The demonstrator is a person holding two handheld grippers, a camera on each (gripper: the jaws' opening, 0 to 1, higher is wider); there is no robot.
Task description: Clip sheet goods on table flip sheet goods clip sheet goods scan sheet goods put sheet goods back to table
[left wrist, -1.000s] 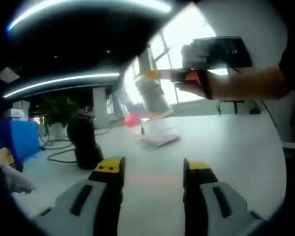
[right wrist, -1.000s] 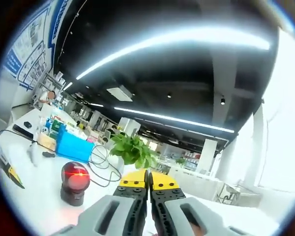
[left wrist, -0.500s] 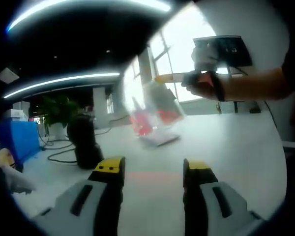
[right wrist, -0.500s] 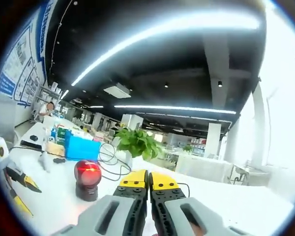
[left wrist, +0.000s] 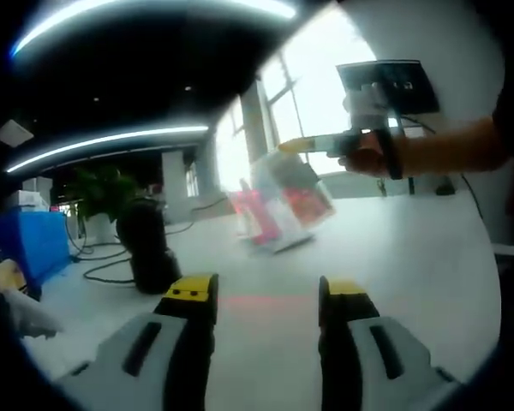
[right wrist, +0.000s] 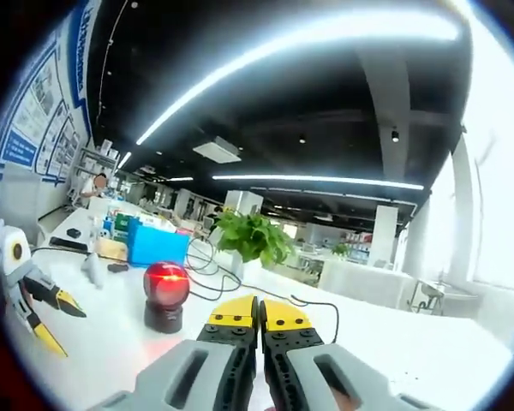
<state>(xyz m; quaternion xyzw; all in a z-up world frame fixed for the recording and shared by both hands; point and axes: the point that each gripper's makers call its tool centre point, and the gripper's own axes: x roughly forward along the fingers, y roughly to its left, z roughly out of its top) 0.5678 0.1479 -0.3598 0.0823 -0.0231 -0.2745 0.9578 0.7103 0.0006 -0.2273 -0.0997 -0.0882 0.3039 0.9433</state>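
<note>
While the right gripper [left wrist: 295, 145] holds the sheet [left wrist: 287, 201] by its top edge above the table [left wrist: 411, 248], the step in hand looks like the scan. In the left gripper view the sheet hangs from those closed tips, well ahead of the left gripper [left wrist: 265, 295] and a little above it; it looks like a clear packet with red print, tilted and blurred, so I can't tell which face is turned where. The left jaws stand wide apart and hold nothing.

The scanner [right wrist: 165, 295], a dark dome with a glowing red window, stands on the table just left of the right jaw tips in the right gripper view, with a potted plant [right wrist: 253, 240] and a blue box [right wrist: 158, 247] farther behind it. In that view the right jaws are pressed together; the sheet itself is hidden below them. In the left gripper view the scanner sits ahead of the left jaw, and a faint red band of light lies on the table between the jaws and the sheet.

To scan well, I judge the sheet should face that red window squarely, code side toward it, held flat and steady, not swinging. A thin packet gripped by one edge will flutter, so a slow approach helps. The grip should stay firm on the edge, clear of the print. The left gripper is best kept aside, out of the beam.
</note>
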